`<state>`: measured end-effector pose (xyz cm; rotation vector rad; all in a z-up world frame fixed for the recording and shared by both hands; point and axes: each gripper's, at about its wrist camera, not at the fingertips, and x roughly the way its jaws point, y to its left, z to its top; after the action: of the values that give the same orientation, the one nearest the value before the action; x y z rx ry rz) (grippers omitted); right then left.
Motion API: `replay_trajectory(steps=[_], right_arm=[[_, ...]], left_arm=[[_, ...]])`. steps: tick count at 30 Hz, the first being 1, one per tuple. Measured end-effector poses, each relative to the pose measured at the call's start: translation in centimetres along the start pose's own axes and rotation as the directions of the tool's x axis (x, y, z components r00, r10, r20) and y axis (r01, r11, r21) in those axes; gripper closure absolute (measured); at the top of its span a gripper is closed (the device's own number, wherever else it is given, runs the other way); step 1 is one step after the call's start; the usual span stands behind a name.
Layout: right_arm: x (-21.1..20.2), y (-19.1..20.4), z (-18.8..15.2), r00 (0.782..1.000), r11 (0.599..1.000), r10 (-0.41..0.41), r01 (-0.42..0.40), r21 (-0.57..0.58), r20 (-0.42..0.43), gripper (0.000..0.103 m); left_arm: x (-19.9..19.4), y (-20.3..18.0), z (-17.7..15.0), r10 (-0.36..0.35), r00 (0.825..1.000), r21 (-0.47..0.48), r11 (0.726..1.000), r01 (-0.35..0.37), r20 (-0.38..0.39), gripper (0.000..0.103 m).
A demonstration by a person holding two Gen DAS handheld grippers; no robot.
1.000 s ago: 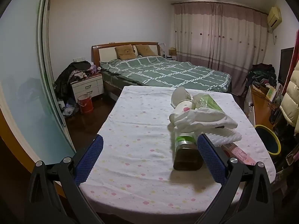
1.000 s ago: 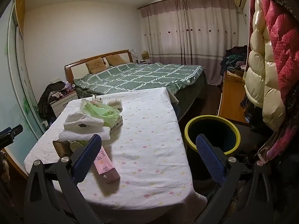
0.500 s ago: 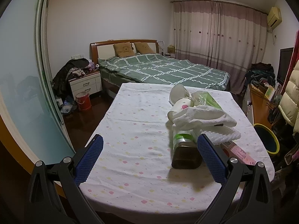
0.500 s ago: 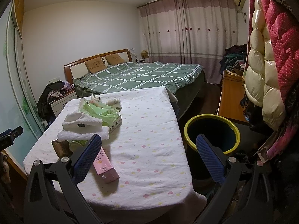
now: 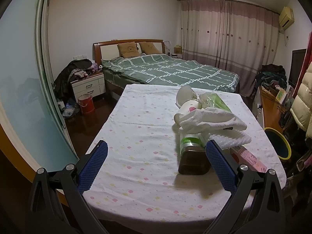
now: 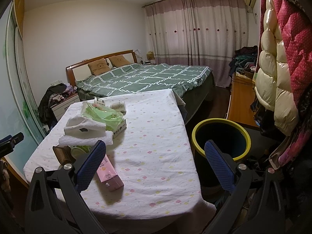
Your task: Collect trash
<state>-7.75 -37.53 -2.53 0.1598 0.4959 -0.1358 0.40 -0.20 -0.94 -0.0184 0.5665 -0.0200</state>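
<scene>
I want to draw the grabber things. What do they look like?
Both look alike. The left gripper and right gripper each have two black plastic arms with silver round bolts, ending in blue dimpled pads. No cables, sleeves or hands show.

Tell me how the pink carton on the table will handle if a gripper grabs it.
The pink carton lies flat on the cloth with straight edges and flat faces, so it should probably neither roll nor tip. It looks like thin card, so it is likely light and may dent under a hard squeeze. One end sits behind the right gripper's near finger; both grippers are open and empty.
</scene>
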Motion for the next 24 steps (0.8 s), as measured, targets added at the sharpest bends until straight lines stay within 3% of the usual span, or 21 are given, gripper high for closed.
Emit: replay_trajectory(steps=[24], right_arm=[[0.69, 0.16, -0.05, 1.000, 1.000, 0.003, -0.003, -0.001, -0.007, 0.006]], left_arm=[[0.40, -0.25, -0.02, -0.004, 1.000, 0.007, 1.000, 0.004, -0.015, 0.004]])
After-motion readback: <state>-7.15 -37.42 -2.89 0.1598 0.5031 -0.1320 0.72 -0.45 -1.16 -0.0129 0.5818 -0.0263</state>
